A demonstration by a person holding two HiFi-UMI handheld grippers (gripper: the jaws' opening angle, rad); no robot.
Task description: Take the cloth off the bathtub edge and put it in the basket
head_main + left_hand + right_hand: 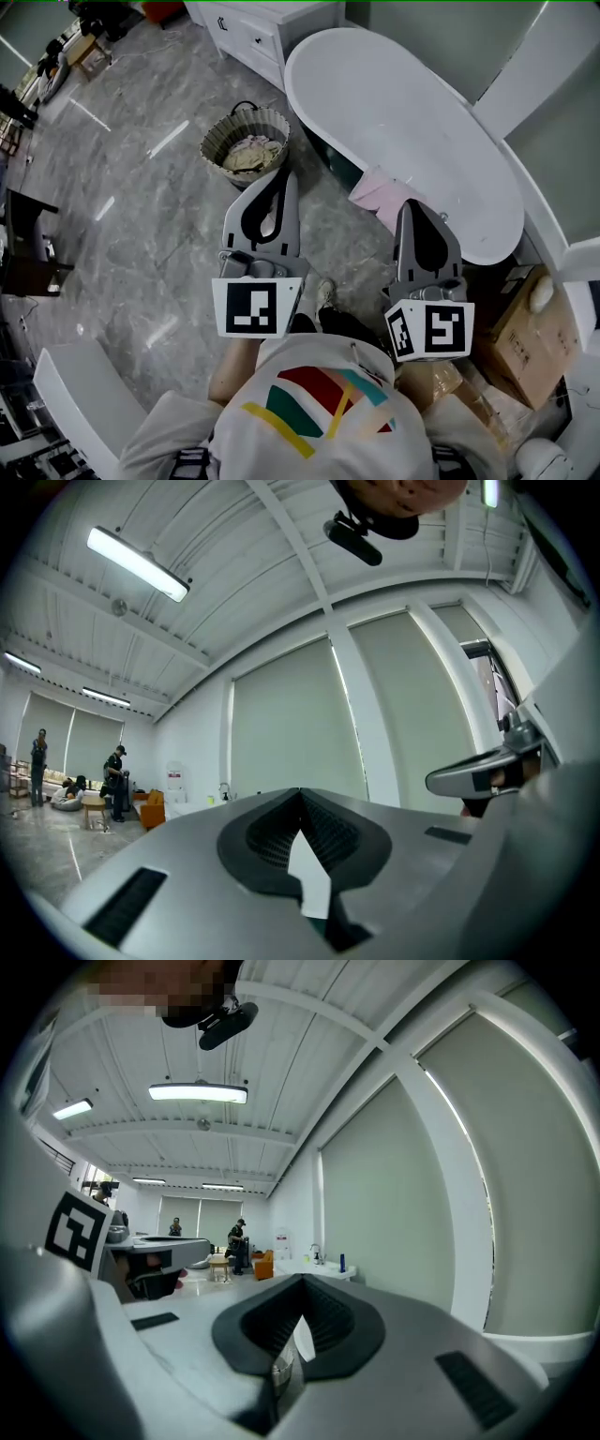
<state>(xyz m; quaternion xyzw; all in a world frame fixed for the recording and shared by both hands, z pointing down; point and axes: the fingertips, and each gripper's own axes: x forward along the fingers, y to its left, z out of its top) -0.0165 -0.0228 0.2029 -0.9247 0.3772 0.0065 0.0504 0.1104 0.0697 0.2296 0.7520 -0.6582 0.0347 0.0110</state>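
The person is holding both tools out in front of the chest, side by side and apart, each marker cube close to the body and the tips pointing forward and away. The left tongs (280, 178) are sitting closed, their jaws meeting at the tip with nothing between them. The right tongs (411, 206) are likewise closed and empty. Both gripper views are looking up at ceiling lights and blinds, so the tools are tilting upward rather than down at the floor.

The pink cloth (380, 199) is hanging over the near rim of the white bathtub (403, 112), draping down its outer side. It is lying just left of the right tongs' tip and is not touching either tool.

The basket (246, 142) is standing on the grey floor (141, 216) just beyond the left tongs' tip, left of the bathtub, with pale crumpled fabric already lying inside it. A narrow strip of floor is separating basket and tub.

Left of the basket the floor is running wide and open. A white cabinet (267, 28) is closing off the far side behind the basket, and cardboard boxes (525, 342) are crowding the right side beside the tub's near end.
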